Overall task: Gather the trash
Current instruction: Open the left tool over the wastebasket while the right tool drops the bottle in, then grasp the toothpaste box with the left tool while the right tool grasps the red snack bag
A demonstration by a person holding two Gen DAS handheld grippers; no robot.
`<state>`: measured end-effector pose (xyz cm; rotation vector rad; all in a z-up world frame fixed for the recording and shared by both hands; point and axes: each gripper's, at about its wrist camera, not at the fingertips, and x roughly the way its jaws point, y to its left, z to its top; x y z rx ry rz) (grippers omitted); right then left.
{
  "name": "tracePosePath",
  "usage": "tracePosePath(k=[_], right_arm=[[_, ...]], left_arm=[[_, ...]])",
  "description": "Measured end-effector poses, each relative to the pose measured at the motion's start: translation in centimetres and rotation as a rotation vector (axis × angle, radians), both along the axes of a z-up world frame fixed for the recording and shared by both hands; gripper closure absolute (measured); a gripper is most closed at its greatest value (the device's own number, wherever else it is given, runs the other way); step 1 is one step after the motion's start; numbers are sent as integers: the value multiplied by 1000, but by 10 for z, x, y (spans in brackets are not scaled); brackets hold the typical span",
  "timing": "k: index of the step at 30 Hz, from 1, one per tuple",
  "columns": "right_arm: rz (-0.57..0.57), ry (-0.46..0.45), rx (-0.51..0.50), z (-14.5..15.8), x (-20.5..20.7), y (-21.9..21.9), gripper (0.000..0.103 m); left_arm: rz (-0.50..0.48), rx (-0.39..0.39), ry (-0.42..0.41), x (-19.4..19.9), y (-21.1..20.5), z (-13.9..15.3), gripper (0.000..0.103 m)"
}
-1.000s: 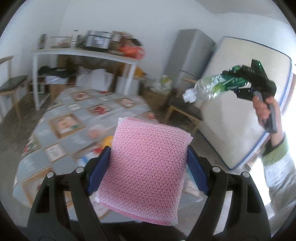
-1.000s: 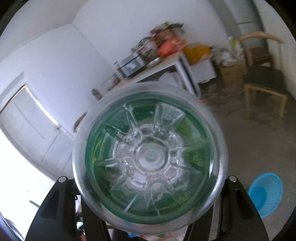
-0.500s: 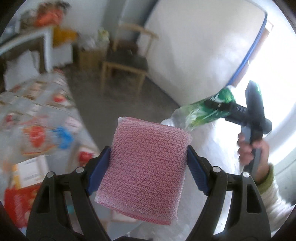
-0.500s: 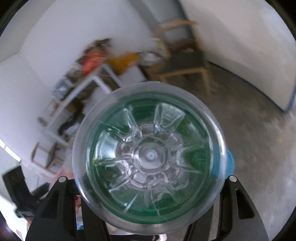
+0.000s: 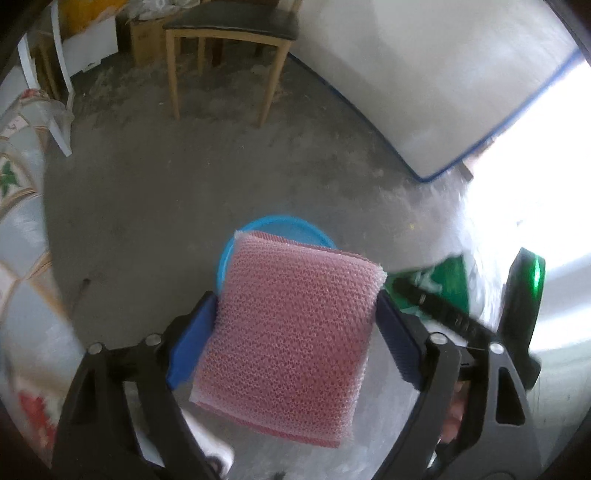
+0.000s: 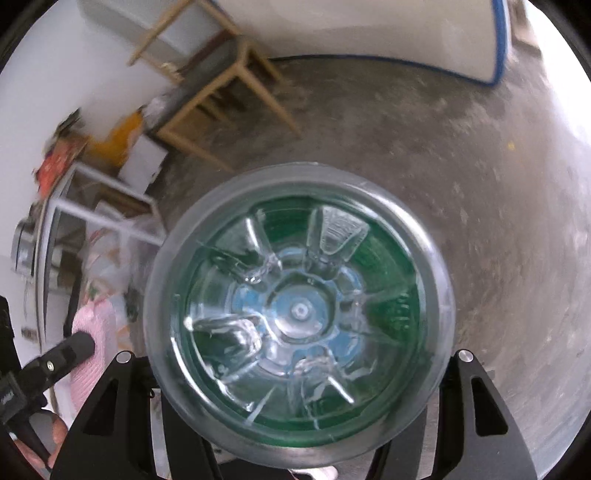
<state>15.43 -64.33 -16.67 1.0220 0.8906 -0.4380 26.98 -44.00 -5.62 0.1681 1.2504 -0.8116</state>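
My left gripper [image 5: 295,332] is shut on a pink mesh sponge [image 5: 291,339] and holds it above a blue basket [image 5: 273,229] on the concrete floor. The sponge hides most of the basket. My right gripper [image 6: 299,369] is shut on a clear plastic bottle with a green label [image 6: 299,314]; its base fills the right wrist view, and blue shows through it. In the left wrist view the bottle [image 5: 443,280] and right gripper sit just right of the sponge. In the right wrist view the sponge [image 6: 96,332] is at the lower left.
A wooden chair with a dark seat [image 5: 229,26] stands on the floor beyond the basket. A white mattress with blue edging [image 5: 443,92] leans at the right. The patterned tablecloth's edge [image 5: 18,221] is at the left. A white shelf frame [image 6: 92,214] stands at the left.
Both grippers have swung away from the table and tilted down toward the floor. The blue basket now lies under them. The right gripper has come close beside the left. Both grips are unchanged.
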Motion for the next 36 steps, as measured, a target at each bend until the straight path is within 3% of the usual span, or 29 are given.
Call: tracePosePath(k=[3, 6, 12, 18, 20, 25, 28, 36], right_arm=[[-1, 17, 103, -43, 12, -10, 42], [-11, 104, 119, -83, 25, -9, 38], [-32, 166, 139, -129, 31, -4, 38], [-10, 132, 179, -141, 25, -6, 38], [27, 141, 179, -145, 35, -8, 33], [99, 205, 27, -125, 53, -4, 22], [140, 218, -62, -105, 61, -2, 21], [162, 104, -140, -44, 36, 8, 21]], left_arm=[[53, 10, 12, 17, -10, -22, 19], [102, -15, 68, 25, 3, -25, 19], [79, -47, -29, 20, 39, 18, 19], [64, -121, -63, 5, 91, 61, 19], [51, -143, -88, -9, 116, 79, 19], [33, -192, -190, -49, 191, 114, 14], [74, -172, -251, -73, 242, 126, 13], [334, -151, -317, -122, 387, 127, 13]])
